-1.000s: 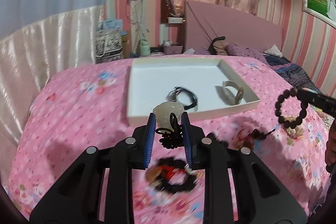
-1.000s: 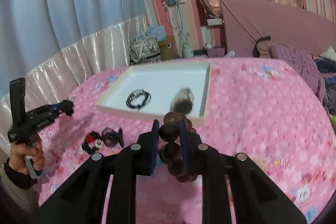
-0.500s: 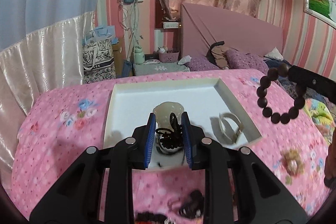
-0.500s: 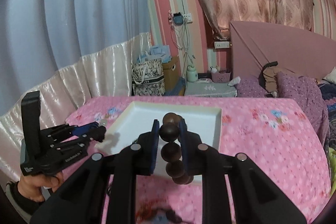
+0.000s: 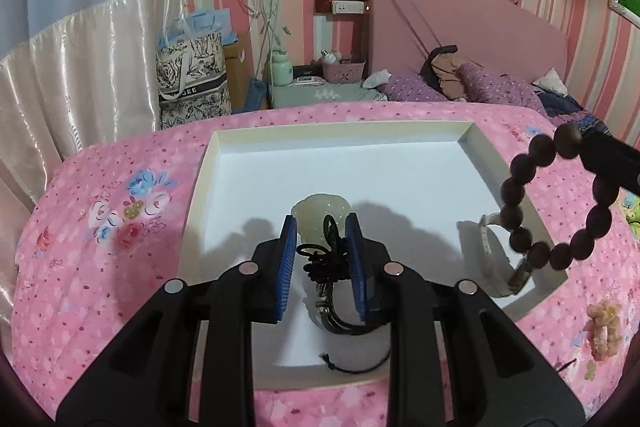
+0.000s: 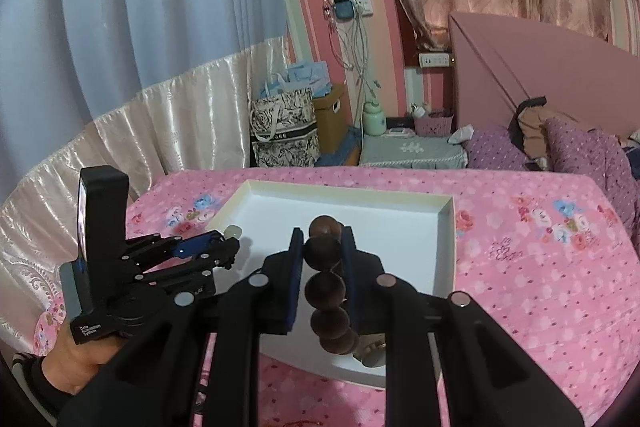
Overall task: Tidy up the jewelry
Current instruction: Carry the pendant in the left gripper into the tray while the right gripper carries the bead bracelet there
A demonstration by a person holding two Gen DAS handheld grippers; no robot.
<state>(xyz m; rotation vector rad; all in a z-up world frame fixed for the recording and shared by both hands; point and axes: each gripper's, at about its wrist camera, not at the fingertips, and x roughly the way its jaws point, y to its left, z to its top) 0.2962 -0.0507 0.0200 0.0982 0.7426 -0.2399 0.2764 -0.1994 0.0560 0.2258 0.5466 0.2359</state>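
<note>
White tray, pink floral bedspread, dark brown bead bracelet.

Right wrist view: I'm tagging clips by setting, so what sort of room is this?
Most likely a bedroom: a pink headboard against the striped wall, purple pillows below it, and a floral bedspread carrying the white tray.

The left claw body reads "Data Acquisition System".

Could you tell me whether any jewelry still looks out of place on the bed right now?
Yes: a pale pink beaded piece lies loose on the pink bedspread, outside the white tray near its right corner, while a watch already sits inside.
</note>
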